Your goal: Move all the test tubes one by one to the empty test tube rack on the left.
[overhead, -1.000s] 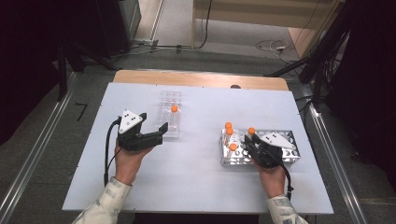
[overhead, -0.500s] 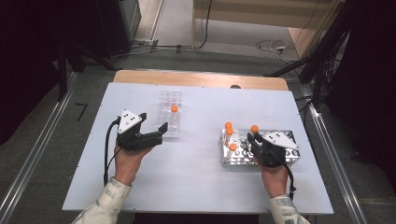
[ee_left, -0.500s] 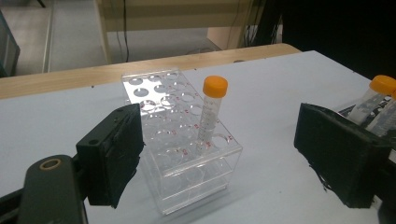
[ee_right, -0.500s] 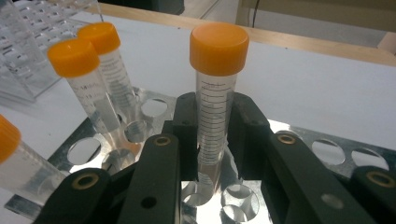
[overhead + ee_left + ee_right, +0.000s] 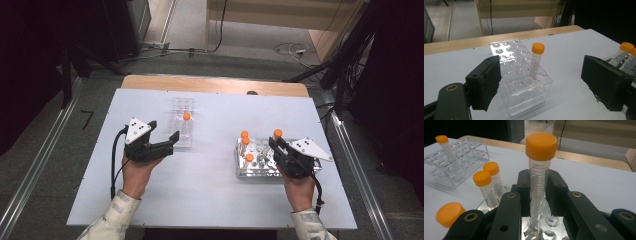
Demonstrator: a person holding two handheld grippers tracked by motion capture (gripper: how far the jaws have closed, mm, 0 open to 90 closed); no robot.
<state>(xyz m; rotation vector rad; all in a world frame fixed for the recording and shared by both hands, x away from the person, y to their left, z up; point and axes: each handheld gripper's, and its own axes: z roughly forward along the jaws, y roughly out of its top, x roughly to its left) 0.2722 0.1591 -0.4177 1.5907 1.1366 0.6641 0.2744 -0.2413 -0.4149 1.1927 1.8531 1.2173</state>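
Right gripper [image 5: 537,195] clenches an orange-capped tube [image 5: 539,170] above the metal rack [image 5: 260,170] near the worktop's [image 5: 210,190] right edge; left gripper [image 5: 544,85] gapes, released, beside the clear rack [image 5: 521,75].

No legible text, brand or number anywhere. The orange-capped tube [image 5: 539,180] carries printed graduation lines, its small figures too blurred to read. Reddish marks on the clear plastic rack [image 5: 524,82] likewise can't be made out.
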